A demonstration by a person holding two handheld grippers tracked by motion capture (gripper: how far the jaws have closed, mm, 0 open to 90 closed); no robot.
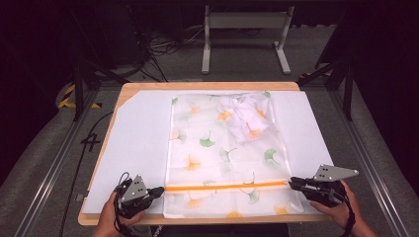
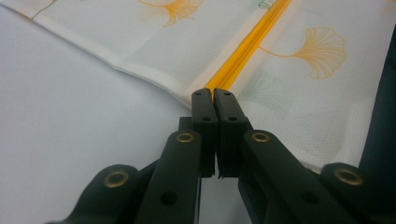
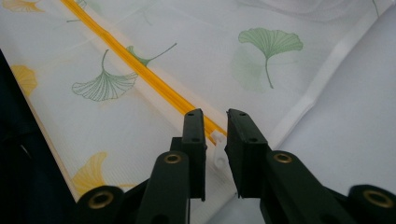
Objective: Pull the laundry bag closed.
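Note:
A sheer mesh bag (image 1: pixel 207 163) printed with green and orange ginkgo leaves lies flat on a white mat (image 1: pixel 138 138). An orange zipper (image 1: pixel 227 186) runs across its near end. Inside the bag's far right corner sits a bunched white cloth (image 1: pixel 244 118). At the zipper's left end my left gripper (image 1: pixel 160 190) (image 2: pixel 214 93) has its jaws together, tips at the bag's edge; I cannot tell whether fabric is pinched. At the right end my right gripper (image 1: pixel 291 182) (image 3: pixel 215 114) has its jaws slightly apart. The white zipper pull (image 3: pixel 217 149) lies between them, untouched by the pads.
The mat covers most of a wooden table (image 1: pixel 207 85). Bare mat lies left and right of the bag. Beyond the table, a grey metal stand (image 1: pixel 244 34) and cables (image 1: pixel 163 49) are on the floor. The person's hands (image 1: pixel 341 210) rest at the near edge.

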